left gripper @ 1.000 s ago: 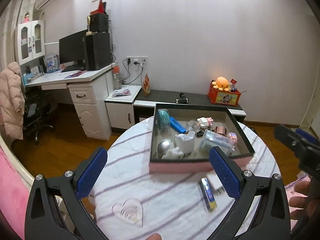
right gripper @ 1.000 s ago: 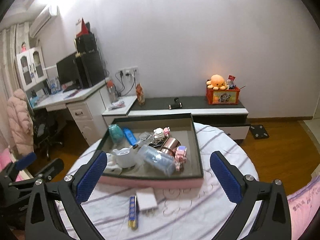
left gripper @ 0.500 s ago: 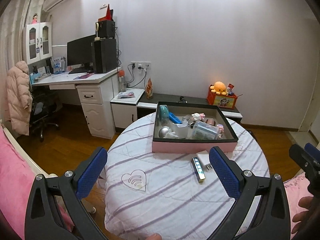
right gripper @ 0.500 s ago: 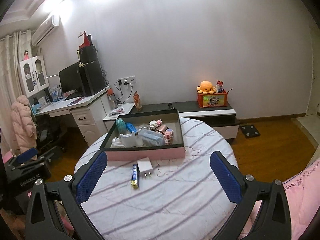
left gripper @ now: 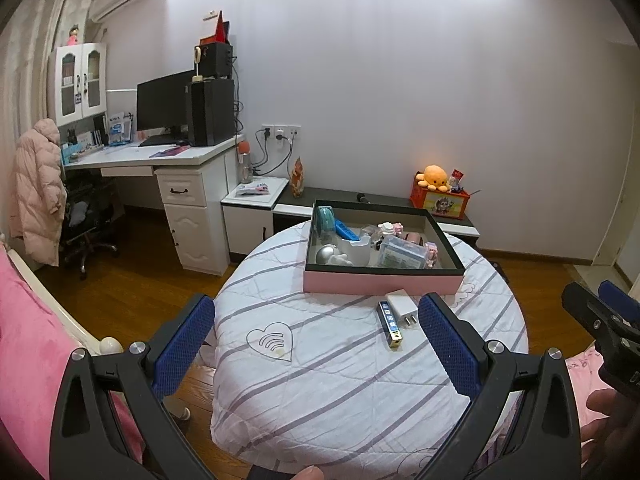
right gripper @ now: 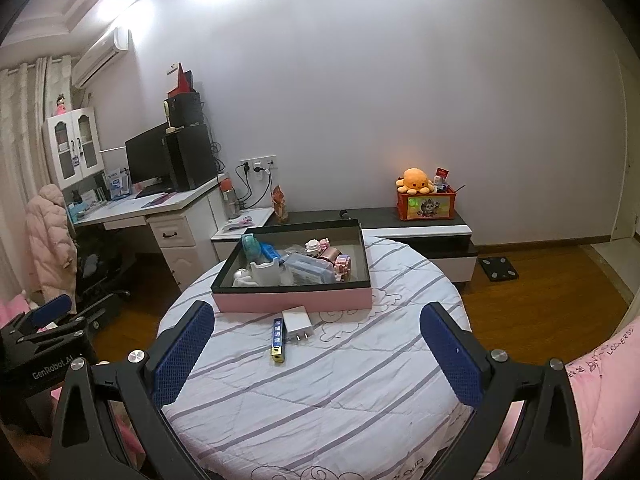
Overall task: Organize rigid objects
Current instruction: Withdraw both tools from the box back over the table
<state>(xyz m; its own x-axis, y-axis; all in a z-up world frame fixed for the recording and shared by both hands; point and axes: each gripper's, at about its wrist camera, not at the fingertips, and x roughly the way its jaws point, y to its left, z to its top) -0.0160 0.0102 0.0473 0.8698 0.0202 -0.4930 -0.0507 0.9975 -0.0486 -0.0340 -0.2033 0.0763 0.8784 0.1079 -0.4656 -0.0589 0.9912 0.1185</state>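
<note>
Both tools gape empty, the left tool (left gripper: 316,338) and right tool (right gripper: 316,340). Ahead, the box (right gripper: 292,298) wall hides parts of its contents. The left tool's right finger (left gripper: 450,340) clips the white charger (left gripper: 402,307); the right view shows it whole.

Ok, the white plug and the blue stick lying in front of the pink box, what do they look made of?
White charger plug: looks like smooth, glossy hard plastic, with two thin prongs that are probably metal. Blue stick: rigid bar with a printed blue face and a shiny gold-toned end, possibly metal or metallised plastic; too small to tell. Pink box: matte, flat-sided, likely cardboard.
</note>
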